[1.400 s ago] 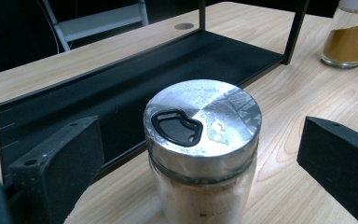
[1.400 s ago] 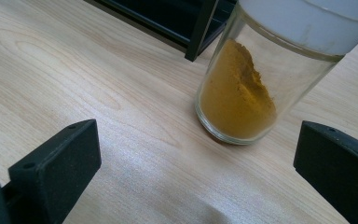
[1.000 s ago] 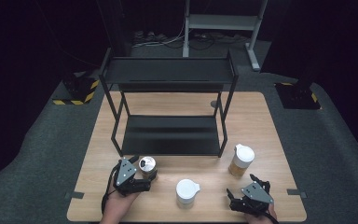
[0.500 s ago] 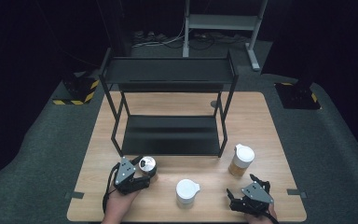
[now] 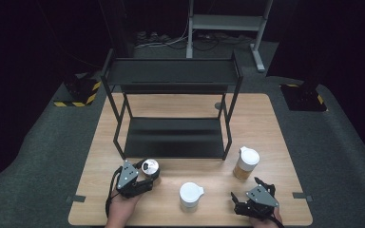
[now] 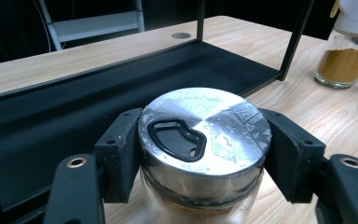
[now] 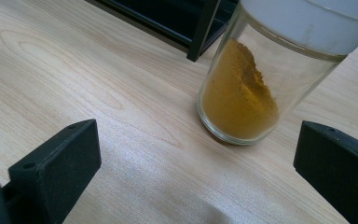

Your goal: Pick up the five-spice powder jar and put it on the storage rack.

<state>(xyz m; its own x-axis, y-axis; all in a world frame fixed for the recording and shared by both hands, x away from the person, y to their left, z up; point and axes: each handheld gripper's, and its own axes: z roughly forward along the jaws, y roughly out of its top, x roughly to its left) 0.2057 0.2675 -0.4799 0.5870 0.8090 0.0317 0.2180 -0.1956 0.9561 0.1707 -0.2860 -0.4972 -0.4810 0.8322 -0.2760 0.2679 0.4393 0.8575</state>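
At the table's near edge, nothing has shifted: the left gripper (image 6: 200, 154) still pinches the steel-lidded jar (image 6: 204, 140). The right gripper (image 7: 200, 177) waits spread before the turmeric jar (image 7: 256, 88), so shelving hasn't started.

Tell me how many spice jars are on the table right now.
3. A silver-lidded jar sits between the left gripper jaws near the rack; a white-lidded jar stands at the front middle; a jar of yellow powder stands ahead of the right gripper.

Left tongs (image 6: 204, 154) clamp the steel-lidded jar (image 6: 204, 140) before the black shelf (image 6: 121, 88).
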